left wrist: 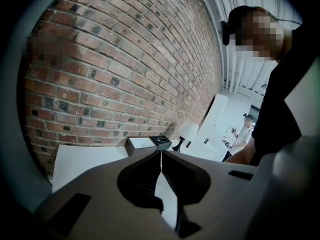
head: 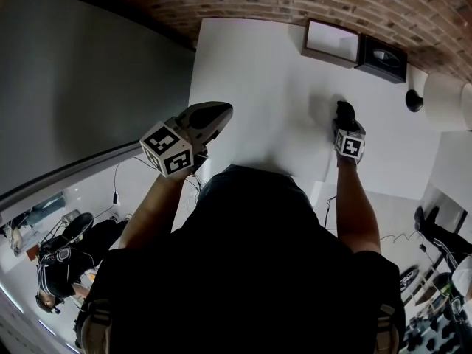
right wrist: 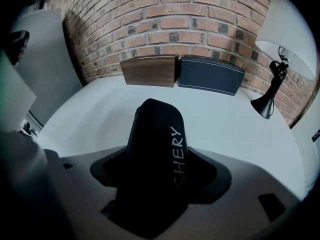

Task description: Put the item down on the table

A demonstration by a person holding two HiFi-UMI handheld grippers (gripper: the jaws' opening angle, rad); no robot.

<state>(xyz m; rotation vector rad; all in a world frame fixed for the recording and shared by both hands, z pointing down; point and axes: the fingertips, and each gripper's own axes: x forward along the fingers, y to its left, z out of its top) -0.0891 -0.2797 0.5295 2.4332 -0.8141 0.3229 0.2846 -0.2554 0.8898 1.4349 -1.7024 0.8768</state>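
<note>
A black soft case (right wrist: 156, 129) with pale lettering along its side fills the gap between the jaws of my right gripper (right wrist: 159, 159), which is shut on it. In the head view the black case (head: 344, 112) sticks out ahead of the right gripper (head: 346, 126), low over the white table (head: 258, 65) near its right side. Whether the case touches the tabletop I cannot tell. My left gripper (head: 220, 111) hovers at the table's near left edge. In the left gripper view its jaws (left wrist: 161, 154) meet at the tips with nothing between them.
A wooden box (right wrist: 149, 70) and a dark box (right wrist: 211, 74) stand against the brick wall at the table's far side. A black lamp with a white shade (right wrist: 274, 84) stands to their right. A grey panel (head: 88, 87) lies left of the table. A person (left wrist: 243, 131) stands far off.
</note>
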